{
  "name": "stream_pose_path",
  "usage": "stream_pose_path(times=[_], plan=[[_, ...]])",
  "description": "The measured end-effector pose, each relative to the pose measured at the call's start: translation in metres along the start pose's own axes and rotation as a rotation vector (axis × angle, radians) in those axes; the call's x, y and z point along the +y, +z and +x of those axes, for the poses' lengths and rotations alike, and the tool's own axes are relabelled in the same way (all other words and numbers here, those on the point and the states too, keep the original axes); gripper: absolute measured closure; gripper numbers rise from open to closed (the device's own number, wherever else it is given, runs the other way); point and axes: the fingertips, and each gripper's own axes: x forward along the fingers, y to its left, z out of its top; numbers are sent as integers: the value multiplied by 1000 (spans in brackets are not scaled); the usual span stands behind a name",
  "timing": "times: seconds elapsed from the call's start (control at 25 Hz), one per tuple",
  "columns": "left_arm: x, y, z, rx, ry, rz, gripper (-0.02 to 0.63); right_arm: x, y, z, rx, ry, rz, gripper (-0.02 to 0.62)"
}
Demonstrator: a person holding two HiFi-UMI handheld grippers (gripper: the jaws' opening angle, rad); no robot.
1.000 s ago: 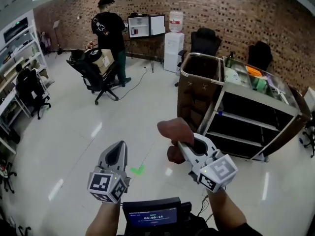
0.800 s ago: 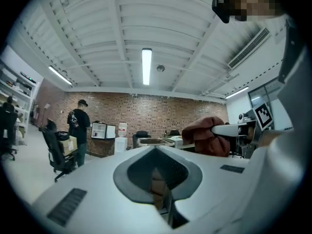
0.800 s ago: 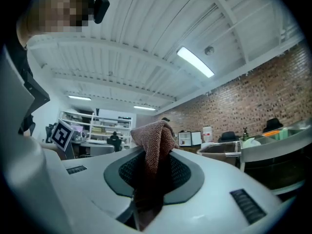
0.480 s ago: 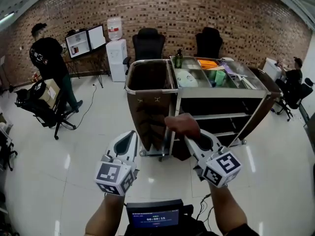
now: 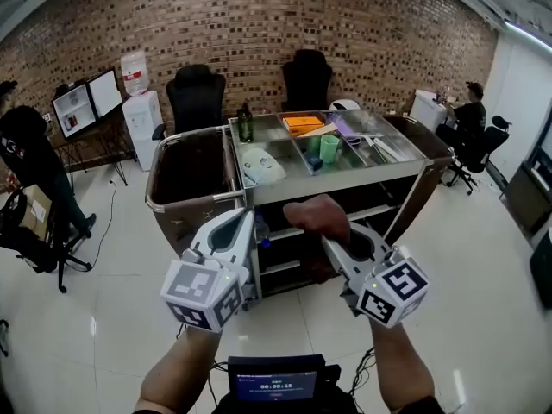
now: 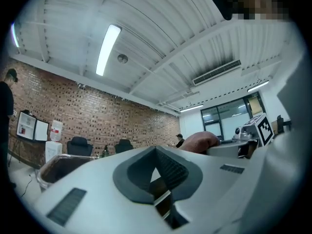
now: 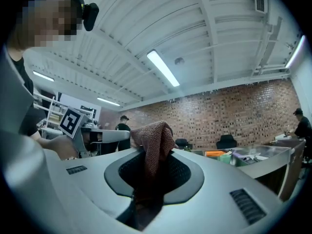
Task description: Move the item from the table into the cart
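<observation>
- Room: brick wall [image 5: 388, 24] at the back, glossy pale floor [image 5: 483, 300]. The cart [image 5: 345, 179] stands broadside ahead of both claws, its long axis running across their line of pointing.
- Right gripper [image 5: 332, 241]: jaws pinch a rust-brown cloth [image 5: 316, 217], which bunches up above the tips.
- Left gripper [image 5: 242, 224]: jaws pressed together, nothing between them.
- The cloth is carried in the air, near the cart's front edge and not yet over it.
- Judgement: the top trays lie ahead of the right claw and the dark bin [image 5: 194, 201] ahead of the left. The loaded right hand is well placed, and going forward over the rim should serve.
</observation>
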Motion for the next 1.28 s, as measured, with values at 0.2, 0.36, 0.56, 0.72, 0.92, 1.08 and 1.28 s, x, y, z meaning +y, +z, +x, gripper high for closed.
stream_pose_path(times=[0.2, 0.36, 0.56, 0.72, 0.92, 1.08, 1.28], plan=[[-33, 11, 144, -17, -46, -76, 606, -146, 15, 3, -1, -26, -26, 531], [-53, 32, 256, -60, -96, -66, 606, -250, 16, 24, 10, -49, -29, 531], [-32, 19, 374, -52, -147, -67, 606, -360, 6, 68, 12, -89, -38, 531], [-14, 38, 481, -57, -226, -94, 606, -456, 30, 118, -10, -140, -4, 531], [9, 70, 573, -24, -238, -62, 606, -544, 80, 157, 39, -189, -73, 531], [20, 53, 648, 13, -221, -39, 606, -633, 75, 183, 92, -185, -110, 531], [5, 37, 769, 36, -182, -25, 606, -775, 70, 203, 121, -138, -123, 531]])
